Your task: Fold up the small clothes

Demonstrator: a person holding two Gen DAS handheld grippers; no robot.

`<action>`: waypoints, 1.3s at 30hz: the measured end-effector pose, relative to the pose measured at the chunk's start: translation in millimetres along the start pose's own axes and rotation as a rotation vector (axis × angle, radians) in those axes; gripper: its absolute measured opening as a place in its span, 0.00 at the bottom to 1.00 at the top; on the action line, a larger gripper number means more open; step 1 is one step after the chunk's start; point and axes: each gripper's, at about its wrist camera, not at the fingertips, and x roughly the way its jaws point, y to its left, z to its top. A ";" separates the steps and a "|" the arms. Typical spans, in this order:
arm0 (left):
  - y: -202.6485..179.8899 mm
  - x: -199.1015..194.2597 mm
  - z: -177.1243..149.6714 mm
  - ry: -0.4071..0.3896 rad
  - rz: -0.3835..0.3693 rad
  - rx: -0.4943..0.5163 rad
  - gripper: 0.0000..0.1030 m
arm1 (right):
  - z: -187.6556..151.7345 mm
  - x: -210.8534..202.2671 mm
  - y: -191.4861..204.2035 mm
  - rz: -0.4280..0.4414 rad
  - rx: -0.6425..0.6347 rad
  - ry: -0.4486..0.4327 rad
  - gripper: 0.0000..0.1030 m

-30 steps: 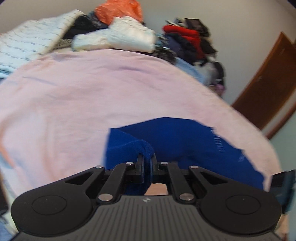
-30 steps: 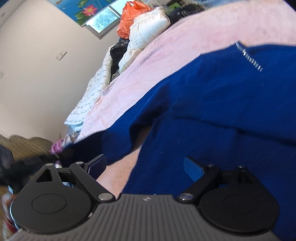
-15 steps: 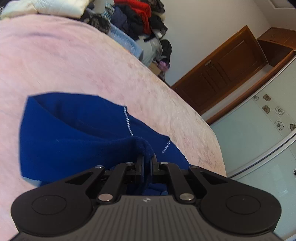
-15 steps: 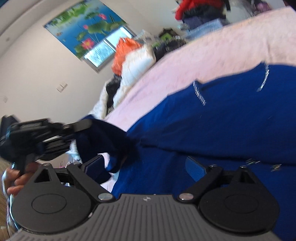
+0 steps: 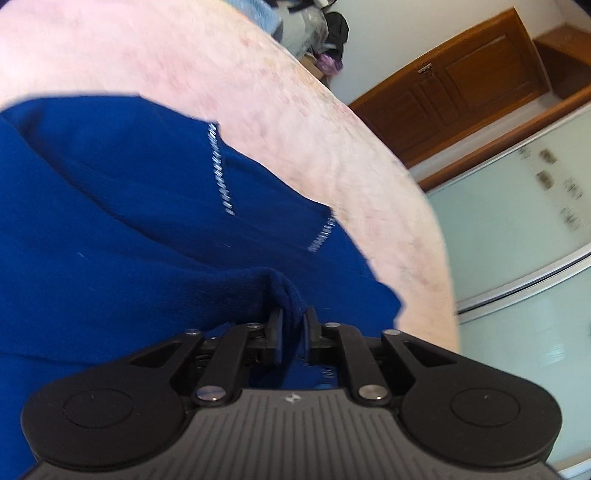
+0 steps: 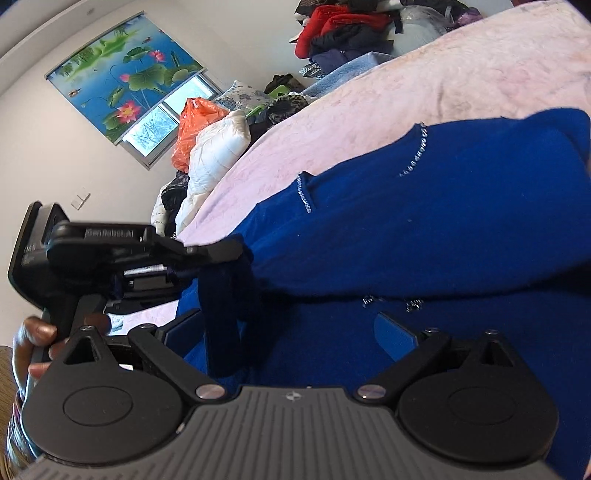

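A royal-blue knitted garment (image 5: 122, 206) with small silver stitch lines lies on a pink bedspread (image 5: 258, 96). My left gripper (image 5: 291, 325) is shut on a bunched blue edge of it, held above the spread-out part. In the right wrist view the same garment (image 6: 443, 229) fills the middle and right. My right gripper (image 6: 288, 332) is open and empty just over the cloth. The left gripper (image 6: 225, 254) shows there at the left, a dark blue fold hanging from its fingers.
A heap of clothes (image 6: 343, 33), an orange bag (image 6: 192, 125) and a white padded jacket (image 6: 210, 158) lie along the far side of the bed. A wooden door (image 5: 461, 81) and pale wardrobe panels (image 5: 524, 221) stand beyond the bed's right edge.
My left gripper has carried the gripped blue edge to the right, over the garment, folding it. The right gripper stays open and has tilted up, so the left gripper now shows in its view.
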 end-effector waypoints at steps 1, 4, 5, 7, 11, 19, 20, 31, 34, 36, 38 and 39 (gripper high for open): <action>4.0 3.2 2.2 0.022 -0.037 -0.040 0.30 | -1.3 0.3 -0.1 0.007 0.001 0.001 0.97; 16.6 7.7 4.6 0.034 -0.088 -0.146 0.63 | -4.2 1.7 5.9 0.037 -0.018 0.009 0.97; 15.3 6.1 4.7 0.014 -0.075 -0.132 0.63 | -4.5 3.8 8.7 0.050 -0.027 0.013 0.97; 10.3 0.9 2.8 -0.013 -0.030 -0.091 0.63 | -5.1 4.7 13.2 0.059 -0.051 0.016 0.97; -0.4 -21.8 -3.3 -0.070 -0.022 -0.004 0.63 | -6.5 14.2 14.1 0.052 -0.037 0.038 0.94; -12.8 -67.2 -28.7 -0.265 0.309 0.236 0.63 | -6.2 40.9 30.6 0.080 -0.105 0.109 0.58; -9.7 -72.1 -31.2 -0.270 0.327 0.246 0.63 | -7.4 46.5 33.3 0.044 -0.124 0.130 0.41; 16.8 -62.7 -43.5 -0.243 0.412 0.236 0.63 | 28.8 -22.1 13.7 -0.168 -0.200 -0.025 0.07; 16.2 -52.3 -47.2 -0.221 0.413 0.252 0.63 | 44.5 -42.0 -8.7 -0.298 -0.195 -0.072 0.06; 14.4 -47.4 -49.8 -0.201 0.413 0.263 0.63 | 48.1 -49.2 -22.7 -0.379 -0.172 -0.086 0.16; 12.6 -42.7 -52.7 -0.193 0.412 0.275 0.63 | 45.3 -52.8 -32.0 -0.417 -0.129 -0.104 0.44; 11.8 -41.2 -53.5 -0.191 0.416 0.280 0.63 | 42.8 -53.5 -38.1 -0.383 -0.117 -0.108 0.49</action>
